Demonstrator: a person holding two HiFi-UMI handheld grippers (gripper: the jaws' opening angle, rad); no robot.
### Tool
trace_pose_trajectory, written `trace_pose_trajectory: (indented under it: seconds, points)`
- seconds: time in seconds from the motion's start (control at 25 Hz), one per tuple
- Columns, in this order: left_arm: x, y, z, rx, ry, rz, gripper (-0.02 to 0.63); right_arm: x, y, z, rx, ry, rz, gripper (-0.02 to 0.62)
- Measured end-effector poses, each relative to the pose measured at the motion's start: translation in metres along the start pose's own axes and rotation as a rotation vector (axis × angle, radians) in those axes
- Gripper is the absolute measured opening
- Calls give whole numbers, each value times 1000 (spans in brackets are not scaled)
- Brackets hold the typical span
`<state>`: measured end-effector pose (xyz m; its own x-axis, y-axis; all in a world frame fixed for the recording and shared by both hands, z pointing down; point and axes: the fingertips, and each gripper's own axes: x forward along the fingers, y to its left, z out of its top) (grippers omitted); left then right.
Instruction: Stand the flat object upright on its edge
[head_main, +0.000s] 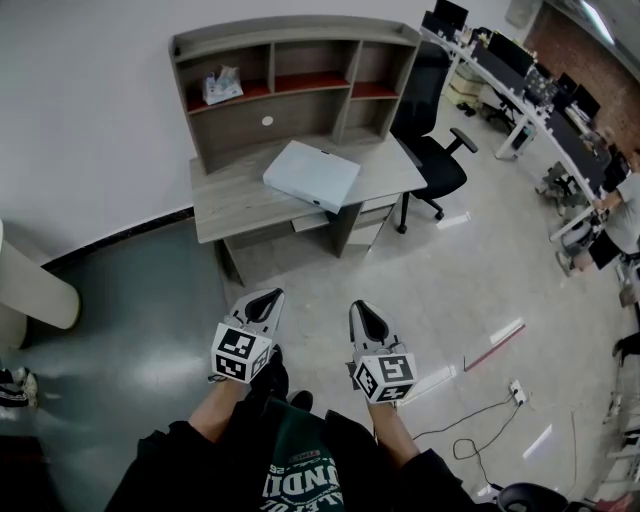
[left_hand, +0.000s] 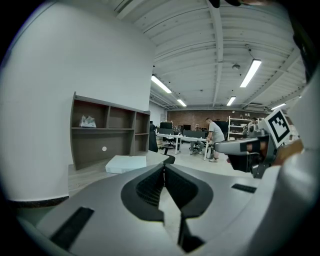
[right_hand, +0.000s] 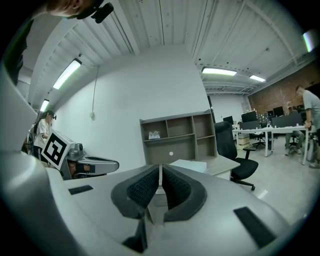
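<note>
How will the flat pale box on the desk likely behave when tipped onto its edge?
The box keeps straight, crisp edges, so it is probably stiff. It is wide but thin, so on edge it may topple easily. Its smooth surface could slide on the desk.

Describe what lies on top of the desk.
A flat pale box lies on the desk, in front of its shelf unit. Anything beneath the box is covered.

Grey left tool (head_main: 264, 296), dark-green lettered shirt (head_main: 300, 465)
</note>
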<state>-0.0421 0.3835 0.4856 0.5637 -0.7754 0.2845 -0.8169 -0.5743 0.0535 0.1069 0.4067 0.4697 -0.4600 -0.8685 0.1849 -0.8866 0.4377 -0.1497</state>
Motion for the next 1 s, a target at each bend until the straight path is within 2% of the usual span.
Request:
trace_pose_trajectory:
  seconds: [0.28, 0.56, 1.0]
  points:
    - [-1, -5, -1, -5, 1, 7, 15, -9, -1, 2, -10, -6, 5, 37]
    - [17, -8, 4, 1, 2, -10, 15, -8, -21, 5, -1, -21, -26, 37]
    - [81, 18, 13, -8, -3, -27, 15, 42, -59, 7, 6, -14, -32, 37]
